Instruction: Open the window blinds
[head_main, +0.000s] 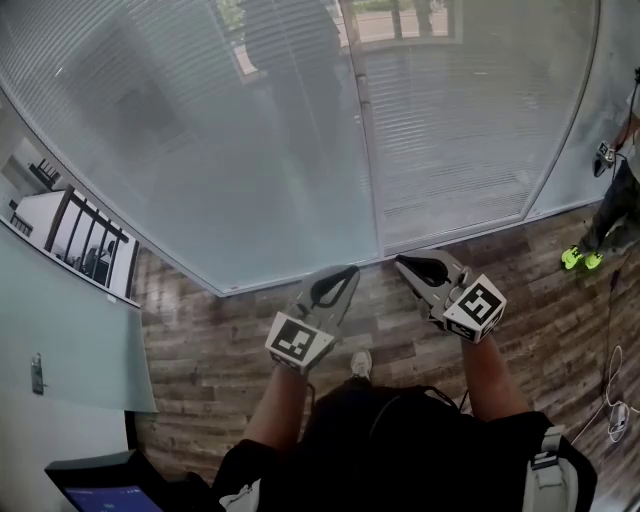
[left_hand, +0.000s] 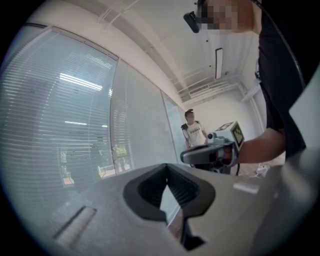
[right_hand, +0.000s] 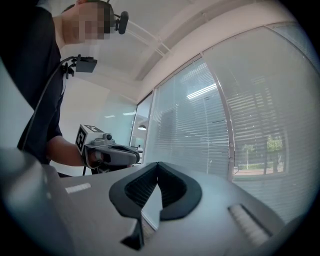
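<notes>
Holding left hand-held gripper (head_main: 343, 272) and right hand-held gripper (head_main: 405, 262) side by side at near centre, both pointing level toward window blinds (head_main: 250, 130), apart from them. Holding left jaws together, tips meeting, nothing between. Same on right: pressing tips shut, empty. Standing on wood floor (head_main: 230, 340), with one shoe (head_main: 361, 364) showing just near of the grippers. Facing blinds hanging lowered across the far glass, slats down left and right of vertical frame post (head_main: 368, 150), with greenery faintly visible through them. Seeing second person (head_main: 612, 210) standing far right by the glass, well apart from both grippers.
</notes>
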